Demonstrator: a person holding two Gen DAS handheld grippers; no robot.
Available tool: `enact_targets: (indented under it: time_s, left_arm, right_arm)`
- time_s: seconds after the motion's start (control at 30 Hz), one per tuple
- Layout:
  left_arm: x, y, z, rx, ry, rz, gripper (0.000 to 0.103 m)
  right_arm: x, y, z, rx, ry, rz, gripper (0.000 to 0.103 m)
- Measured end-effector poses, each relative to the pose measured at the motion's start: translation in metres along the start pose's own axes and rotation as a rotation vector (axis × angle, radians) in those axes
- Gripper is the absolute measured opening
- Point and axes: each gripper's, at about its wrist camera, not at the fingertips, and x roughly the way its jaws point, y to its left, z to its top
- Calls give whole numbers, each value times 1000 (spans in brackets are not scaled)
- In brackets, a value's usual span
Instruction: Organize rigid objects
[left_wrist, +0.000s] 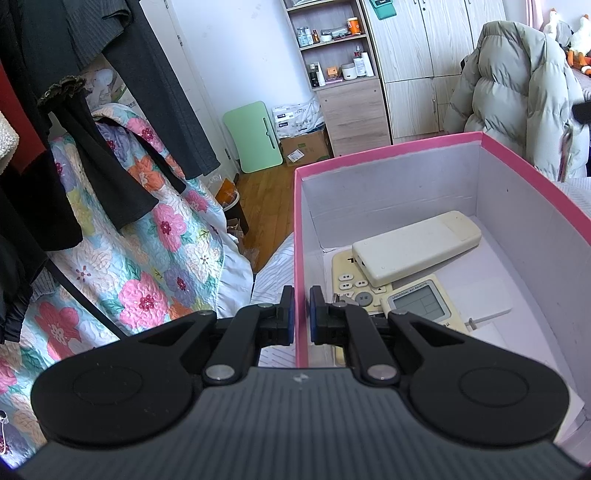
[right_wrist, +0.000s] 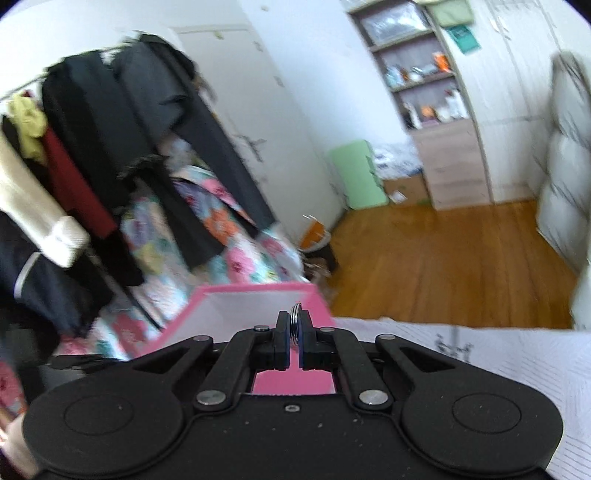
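A pink box (left_wrist: 388, 147) with white inner walls stands on the bed. Inside lie a cream remote (left_wrist: 417, 247) across a buttoned remote (left_wrist: 351, 284), with a screen remote (left_wrist: 421, 302) beside them. My left gripper (left_wrist: 302, 295) is shut on the box's near-left wall, one finger outside and one inside. My right gripper (right_wrist: 294, 317) is shut on a metal key ring (right_wrist: 295, 319) that stands upright between its pads, just above the box's pink rim (right_wrist: 229, 291). At the right edge of the left wrist view, a blurred dark shape with something dangling (left_wrist: 565, 151) hangs over the box's far side.
A striped white bedsheet (right_wrist: 480, 369) lies under and to the right of the box. A floral quilt (left_wrist: 147, 258) and hanging dark clothes (left_wrist: 74, 147) fill the left. A pale puffer jacket (left_wrist: 517, 81), shelves (left_wrist: 332, 48) and wooden floor (right_wrist: 443, 258) lie beyond.
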Motion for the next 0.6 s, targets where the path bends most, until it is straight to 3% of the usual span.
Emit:
enact_targets:
  time_s: [0.23,0.43,0.6]
  left_arm:
    - [0,1,-1,-2,-1,-1,7]
    - [0,2,1,0,-1,1,7]
    - [0,2,1,-1,0,2,7]
  right_arm:
    - [-12,49,4,-77,13,136,6]
    - [5,77,-8,-101,117,242,6]
    - [29,88,-27,-99,207,265,6]
